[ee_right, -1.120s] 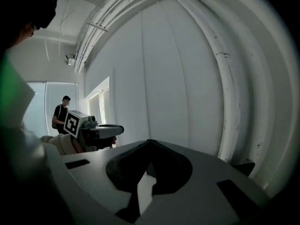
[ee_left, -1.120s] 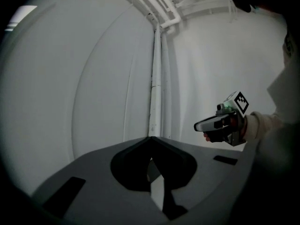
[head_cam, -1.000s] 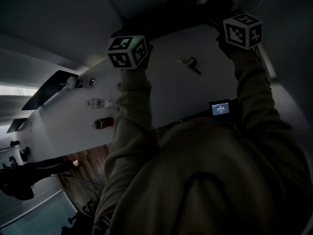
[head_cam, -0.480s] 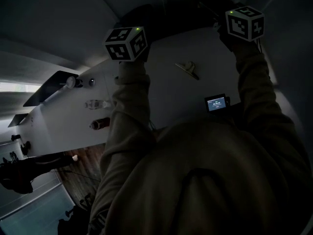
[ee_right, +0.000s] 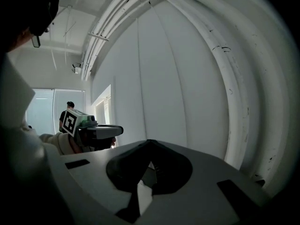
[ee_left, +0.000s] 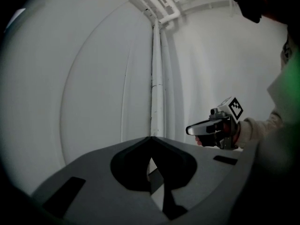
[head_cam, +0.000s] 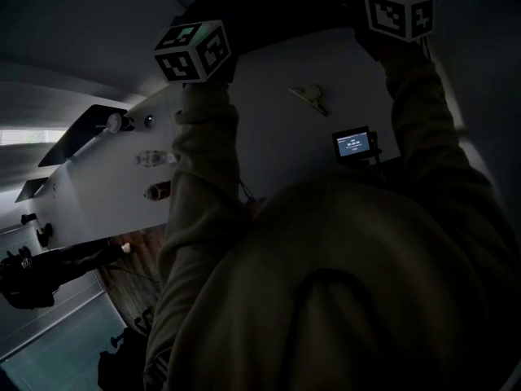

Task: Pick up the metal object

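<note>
Both arms have reached further toward the far edge of the white table (head_cam: 269,153), carrying the left gripper (ee_left: 151,142) and right gripper (ee_right: 149,144) with them. The sleeved forearms extend straight, with the grippers aimed roughly level at a wall. Each pair of jaws is closed, with nothing between. The metal object (head_cam: 309,96) lies on the table between the forearms, nearer the right one, untouched.

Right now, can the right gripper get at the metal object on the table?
Not as held, probably: the right gripper is shut and faces the wall. The metal object lies uncovered on the table.
</note>
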